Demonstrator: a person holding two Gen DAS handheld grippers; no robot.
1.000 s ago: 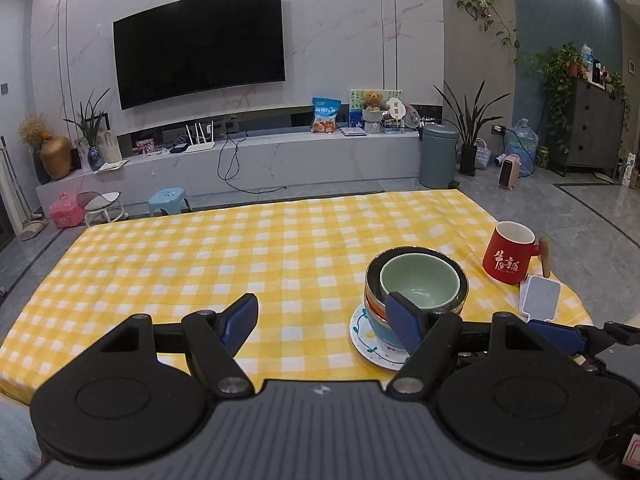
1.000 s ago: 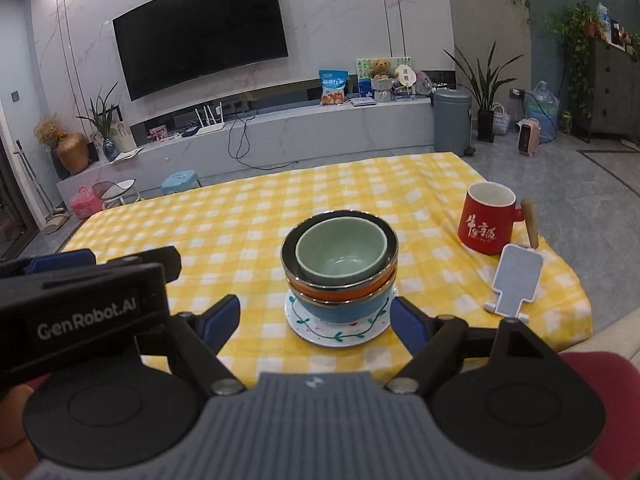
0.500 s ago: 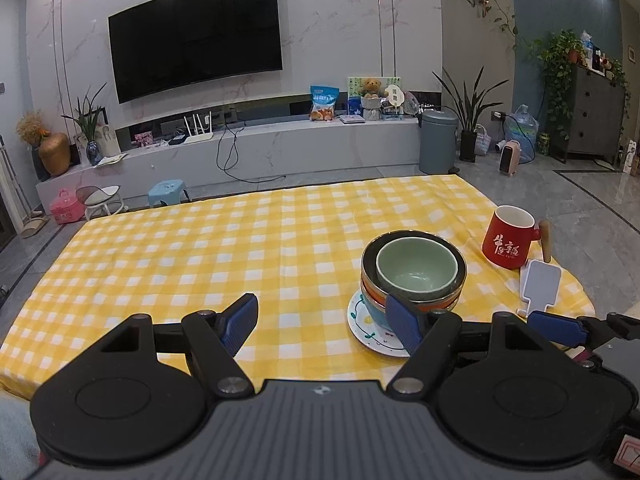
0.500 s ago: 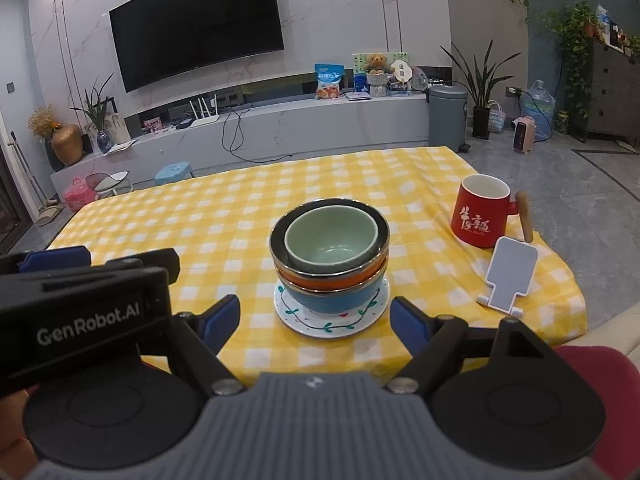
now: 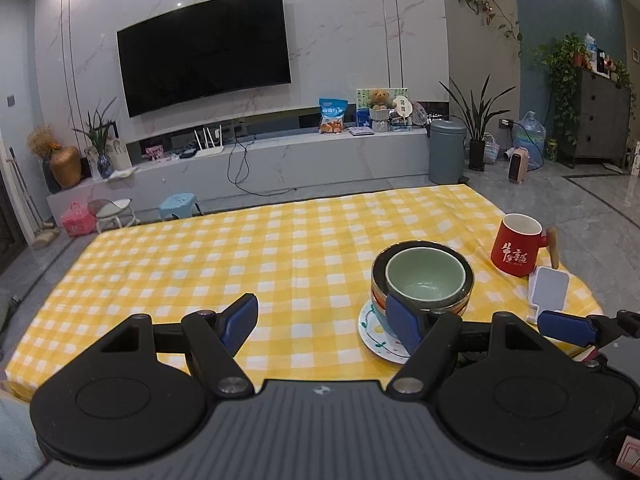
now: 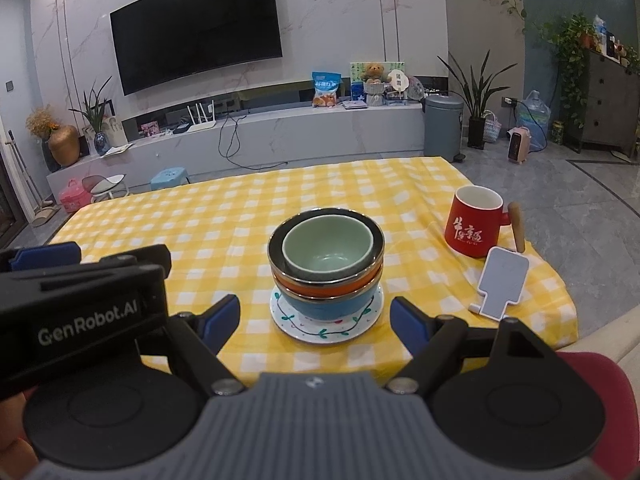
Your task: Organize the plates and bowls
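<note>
A stack stands on the yellow checked tablecloth point(image 6: 224, 216): a white painted plate point(image 6: 320, 330) at the bottom, then a blue bowl point(image 6: 332, 306), an orange bowl point(image 6: 320, 286), a dark metal-rimmed bowl point(image 6: 276, 246) and a pale green bowl point(image 6: 328, 248) on top. My right gripper point(image 6: 316, 320) is open and empty, just in front of the stack. My left gripper point(image 5: 322, 322) is open and empty, to the left of the stack point(image 5: 424, 276); its right finger overlaps the plate point(image 5: 374, 338) in view.
A red mug point(image 6: 474, 226) with a wooden handle and a white phone stand point(image 6: 502, 280) sit right of the stack near the table's right edge. The left gripper's body point(image 6: 80, 308) shows at the left of the right wrist view.
Both grippers have drawn back and risen a little from the stack. The stack, mug and stand have not moved.
</note>
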